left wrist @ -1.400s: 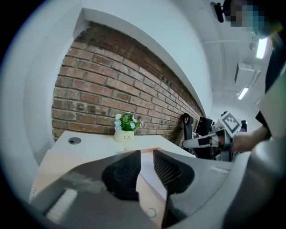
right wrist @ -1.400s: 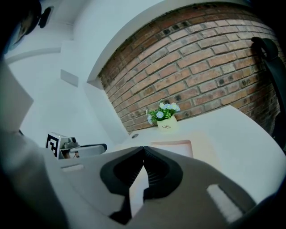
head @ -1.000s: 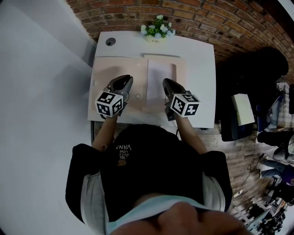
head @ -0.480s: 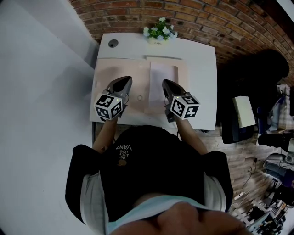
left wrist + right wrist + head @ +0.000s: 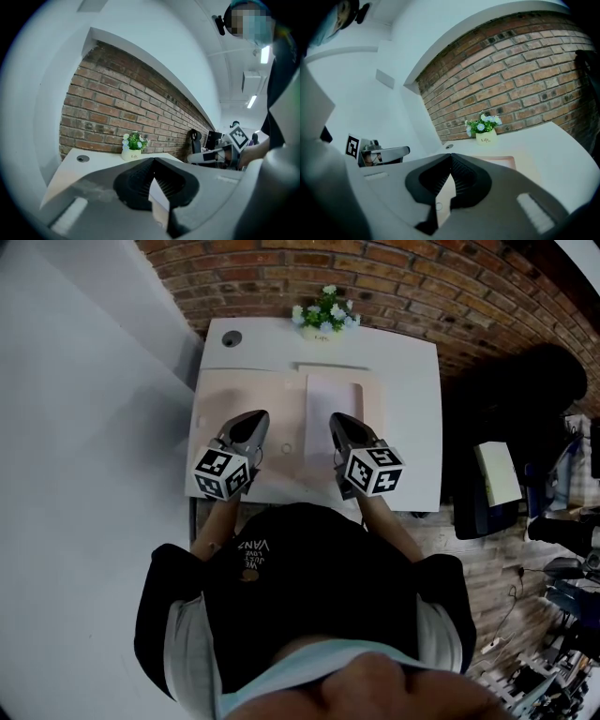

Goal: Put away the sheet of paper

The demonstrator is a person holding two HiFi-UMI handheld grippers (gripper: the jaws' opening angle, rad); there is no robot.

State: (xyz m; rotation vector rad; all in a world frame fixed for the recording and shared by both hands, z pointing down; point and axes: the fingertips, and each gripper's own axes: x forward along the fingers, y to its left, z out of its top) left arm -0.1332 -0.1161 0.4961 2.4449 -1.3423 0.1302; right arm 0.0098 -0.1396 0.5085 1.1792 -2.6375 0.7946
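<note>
Sheet of paper [image 5: 330,407] lies flat on the pink mat [image 5: 239,395], on the mat's right half, long side running from the person toward the brick wall [image 5: 394,277]. It looks pale, near white with a faint lilac cast against the pink, blank as far as the head view shows, with no folds or curl visible. Its far right corner looks rounded, and its far edge stops just short of the mat's far edge. A thin pale strip [image 5: 330,367] sits along that far edge; cannot tell what it is. The mat lies on a white desk [image 5: 412,427] pushed against the wall. A small flower pot [image 5: 323,315] stands at the desk's far edge, and a round hole [image 5: 231,337] is at the far left corner. Left gripper [image 5: 255,416] is over the mat's left half, beside the sheet and apart from it. Its own view shows the ribbed pads closed tip to tip with nothing between them. Right gripper [image 5: 337,418] is over the near right part of the sheet and covers that part in the head view. Its jaws also meet at the tips and are empty. Whether it touches the paper cannot be told. A small ring mark [image 5: 287,448] on the mat sits between the two grippers.
</note>
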